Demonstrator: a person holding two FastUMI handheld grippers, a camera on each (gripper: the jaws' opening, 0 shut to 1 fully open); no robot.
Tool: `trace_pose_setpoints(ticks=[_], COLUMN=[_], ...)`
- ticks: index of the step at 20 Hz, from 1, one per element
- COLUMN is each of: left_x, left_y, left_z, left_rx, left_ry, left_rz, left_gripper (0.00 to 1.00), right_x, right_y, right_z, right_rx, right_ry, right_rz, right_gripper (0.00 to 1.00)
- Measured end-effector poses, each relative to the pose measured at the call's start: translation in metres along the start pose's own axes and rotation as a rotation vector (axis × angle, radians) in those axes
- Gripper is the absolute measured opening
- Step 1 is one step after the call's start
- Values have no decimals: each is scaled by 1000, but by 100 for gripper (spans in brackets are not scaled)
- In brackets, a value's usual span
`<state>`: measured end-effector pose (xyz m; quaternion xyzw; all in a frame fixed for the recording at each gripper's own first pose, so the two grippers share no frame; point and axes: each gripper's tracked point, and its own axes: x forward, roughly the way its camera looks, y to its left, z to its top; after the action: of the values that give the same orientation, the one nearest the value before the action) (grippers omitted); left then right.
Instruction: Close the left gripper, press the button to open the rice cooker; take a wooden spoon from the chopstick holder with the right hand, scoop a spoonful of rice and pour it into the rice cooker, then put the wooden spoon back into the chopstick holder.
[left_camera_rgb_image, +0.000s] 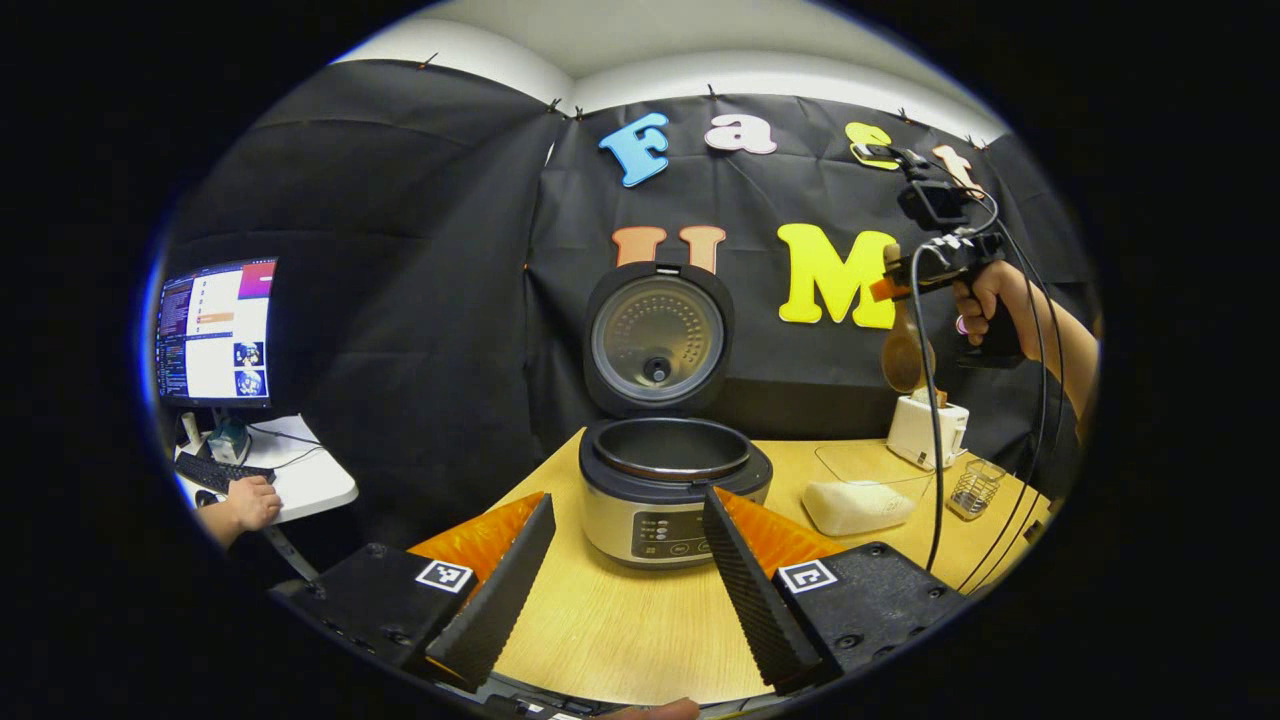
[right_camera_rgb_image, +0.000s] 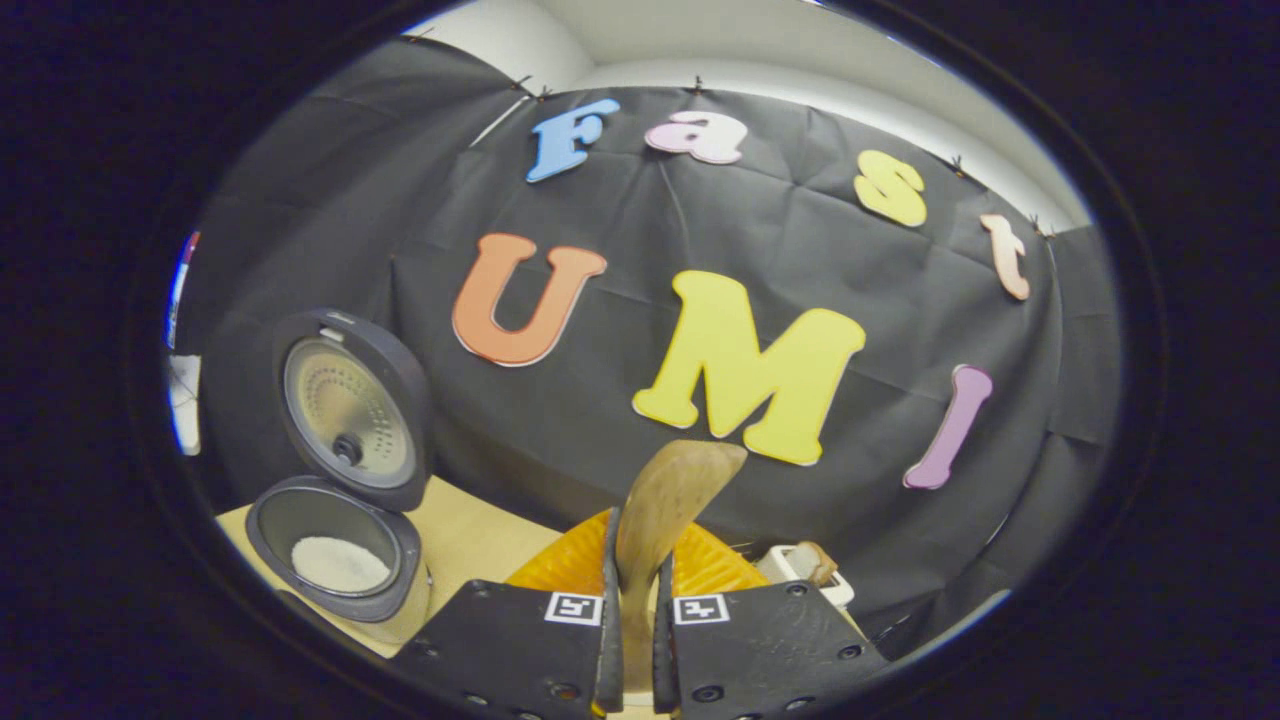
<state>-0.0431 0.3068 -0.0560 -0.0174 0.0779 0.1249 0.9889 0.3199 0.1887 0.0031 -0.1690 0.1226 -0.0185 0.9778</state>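
The rice cooker (left_camera_rgb_image: 665, 480) stands open on the wooden table, its lid (left_camera_rgb_image: 657, 340) upright; white rice (right_camera_rgb_image: 338, 563) lies in its pot (right_camera_rgb_image: 330, 545). My left gripper (left_camera_rgb_image: 628, 500) hovers open in front of the cooker, holding nothing. Off to the right a hand holds my right gripper (left_camera_rgb_image: 895, 280) high above the white chopstick holder (left_camera_rgb_image: 928, 428). That right gripper (right_camera_rgb_image: 637, 545) is shut on the handle of the wooden spoon (right_camera_rgb_image: 675, 490). The spoon (left_camera_rgb_image: 903, 352) hangs bowl-down just over the holder (right_camera_rgb_image: 805, 570).
A white heap of rice (left_camera_rgb_image: 855, 505) lies in a clear container right of the cooker, with a small wire basket (left_camera_rgb_image: 975, 488) beside it. Cables hang from the right gripper. At far left are a monitor (left_camera_rgb_image: 215, 330) and a person's hand (left_camera_rgb_image: 245, 503) at a keyboard.
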Motion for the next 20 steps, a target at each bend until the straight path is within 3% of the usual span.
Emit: trace_pose_setpoints(ticks=[11,17,20], left_x=[-5,-2,-1], left_y=[-23,-25,-33], left_z=[11,8,5], left_rx=[16,19,28], left_ry=[-19,-3,9], left_rz=[-57,-51,-56], left_gripper=[95,95,95], right_x=[1,12,12], right_y=[-167,-233,-246], right_z=[-68,-133,-164], right_rx=[254,229,241], right_ry=[15,61,98], right_rz=[-163,-215,-212], right_gripper=[12,12,12])
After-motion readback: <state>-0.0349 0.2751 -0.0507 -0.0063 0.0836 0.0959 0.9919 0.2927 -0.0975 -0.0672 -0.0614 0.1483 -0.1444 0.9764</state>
